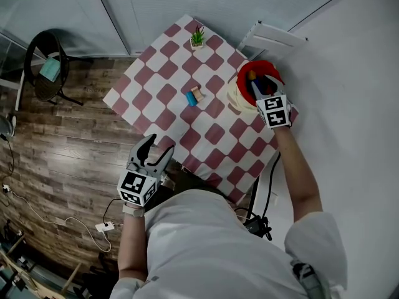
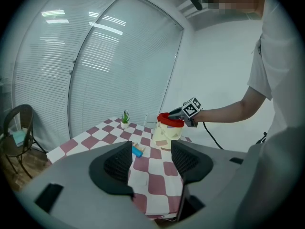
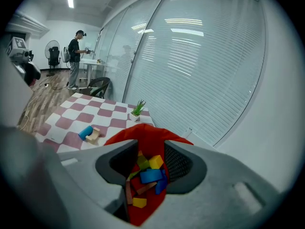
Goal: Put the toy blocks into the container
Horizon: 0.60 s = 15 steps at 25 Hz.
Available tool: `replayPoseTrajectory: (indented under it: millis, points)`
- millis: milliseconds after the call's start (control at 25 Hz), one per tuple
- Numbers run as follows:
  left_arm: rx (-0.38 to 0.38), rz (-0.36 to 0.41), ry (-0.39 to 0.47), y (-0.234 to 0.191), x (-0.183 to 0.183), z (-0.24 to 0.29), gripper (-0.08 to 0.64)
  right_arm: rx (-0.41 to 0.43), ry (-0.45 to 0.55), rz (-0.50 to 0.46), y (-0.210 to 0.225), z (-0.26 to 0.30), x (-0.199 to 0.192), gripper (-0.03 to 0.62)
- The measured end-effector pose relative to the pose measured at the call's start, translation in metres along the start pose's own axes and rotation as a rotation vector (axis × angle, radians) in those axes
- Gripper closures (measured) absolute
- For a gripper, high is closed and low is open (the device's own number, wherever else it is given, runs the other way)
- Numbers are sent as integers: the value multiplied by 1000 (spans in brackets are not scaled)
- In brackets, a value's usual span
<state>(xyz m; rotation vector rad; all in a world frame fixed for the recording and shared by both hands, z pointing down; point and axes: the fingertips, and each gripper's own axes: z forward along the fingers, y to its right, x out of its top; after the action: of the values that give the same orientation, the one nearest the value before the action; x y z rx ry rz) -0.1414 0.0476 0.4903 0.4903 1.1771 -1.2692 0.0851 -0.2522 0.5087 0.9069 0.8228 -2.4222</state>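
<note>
The checked surface (image 1: 181, 92) carries everything. The container (image 1: 243, 73), a pale tub with a red lining folded over its rim, stands near one edge of it. The right gripper (image 1: 257, 91) hangs directly over the container's mouth, jaws apart and, as far as I can judge, clamped on nothing. Down between them you can see the pile of blocks (image 3: 143, 175) already lying inside, red, blue, yellow and green. The left gripper (image 1: 157, 147) is well apart from the container, held off the surface's edge on the person's side, with its jaws wide apart and empty. A small potted plant (image 1: 197, 38) sits well away from the container at a far corner. Two pieces are not yet in: a blue cylinder (image 1: 190, 98) and a tan block (image 1: 197, 94). They touch each other on the open surface, near the container but apart from it, on its side toward the middle of the surface.

Both look light, hard and smooth, so no great squeeze is needed, though a loose grip might let them slip. The cylinder would roll if nudged, so I'd close the jaws on its flat ends or square across its middle. The tan block has flat faces that suit the jaws better. Since the two touch, taking one may shove the other.
</note>
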Motion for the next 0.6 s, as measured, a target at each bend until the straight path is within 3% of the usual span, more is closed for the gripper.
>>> replayPoseTrajectory:
  millis: [600]
  points:
    - [-45, 46, 30, -12, 15, -13, 322, 48, 62, 77, -76, -61, 19, 423]
